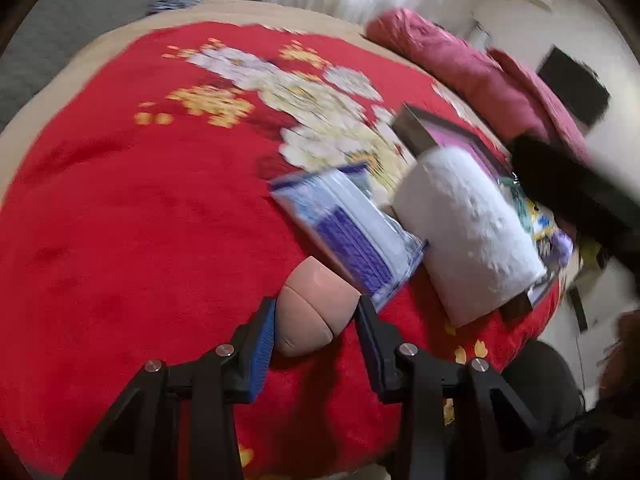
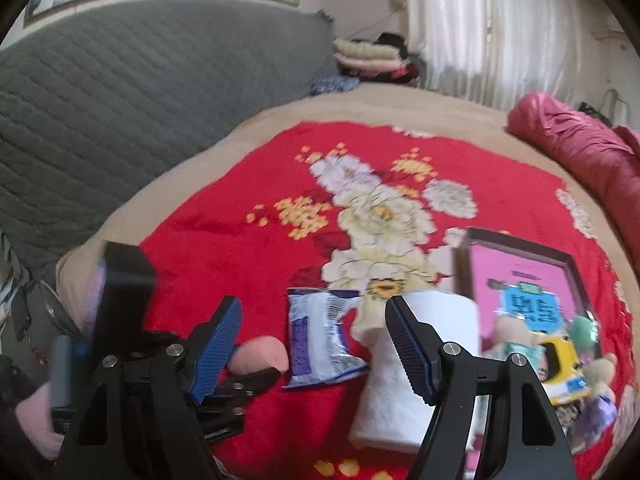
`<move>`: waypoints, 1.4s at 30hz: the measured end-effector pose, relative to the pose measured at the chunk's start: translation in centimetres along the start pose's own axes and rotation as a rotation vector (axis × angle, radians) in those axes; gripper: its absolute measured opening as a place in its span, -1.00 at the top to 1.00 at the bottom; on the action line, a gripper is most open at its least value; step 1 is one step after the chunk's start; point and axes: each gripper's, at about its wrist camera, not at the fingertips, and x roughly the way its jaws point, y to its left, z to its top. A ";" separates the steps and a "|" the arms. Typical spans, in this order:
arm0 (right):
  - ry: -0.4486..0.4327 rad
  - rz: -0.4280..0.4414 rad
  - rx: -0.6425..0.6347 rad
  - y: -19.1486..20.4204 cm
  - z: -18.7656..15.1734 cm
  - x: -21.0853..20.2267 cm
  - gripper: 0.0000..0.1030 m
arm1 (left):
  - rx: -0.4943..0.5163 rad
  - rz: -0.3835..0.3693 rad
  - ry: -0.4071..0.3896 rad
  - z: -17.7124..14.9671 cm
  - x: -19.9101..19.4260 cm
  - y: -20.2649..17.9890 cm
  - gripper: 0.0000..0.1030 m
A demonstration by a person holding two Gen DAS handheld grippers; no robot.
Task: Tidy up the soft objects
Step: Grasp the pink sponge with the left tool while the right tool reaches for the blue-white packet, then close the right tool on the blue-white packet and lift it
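left wrist view: the left gripper (image 1: 316, 324) is clamped on a squishy peach-pink rounded foam ball (image 1: 314, 304), low on the red floral plush blanket (image 1: 120, 220). just beyond lie a blue-and-white plastic tissue packet (image 1: 352, 224) and a white fluffy rolled towel (image 1: 468, 228). the squish could pop out of the pads if it's lifted fast. everything's motion-blurred.

right wrist view: the right gripper (image 2: 316, 344) is wide open, holding nothing, hovering over the packet and the towel. the dark-framed pink box (image 2: 524, 280) behind is half hidden, its plush contents hard to read.
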 end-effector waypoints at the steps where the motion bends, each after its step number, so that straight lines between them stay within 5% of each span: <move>1: 0.024 -0.004 -0.004 0.1 0.0 0.7 -0.46 | -0.018 0.001 -0.011 0.0 -0.5 0.4 0.23; 7: 0.232 -0.052 -0.095 1.6 0.8 7.4 -0.47 | -0.120 0.045 -0.104 -0.3 -4.3 3.6 0.22; 11: 0.394 -0.125 -0.204 2.6 0.3 11.7 -0.44 | -0.135 0.067 -0.088 -0.4 -4.1 5.0 0.22; 17: 0.501 -0.165 -0.243 2.0 -1.3 15.0 -0.01 | -0.128 0.040 -0.111 -0.4 -4.5 5.0 0.22; 24: 0.391 -0.103 -0.145 0.8 -0.5 13.2 0.18 | -0.086 0.064 -0.118 -0.2 -4.4 4.4 0.22; 34: 0.104 0.036 0.048 -1.7 2.7 2.7 0.18 | -0.056 0.097 -0.154 0.1 -5.6 2.8 0.22; 42: -0.010 -0.004 0.186 -6.8 1.1 -4.5 0.18 | 0.014 0.093 -0.185 -0.3 -6.9 -2.0 0.22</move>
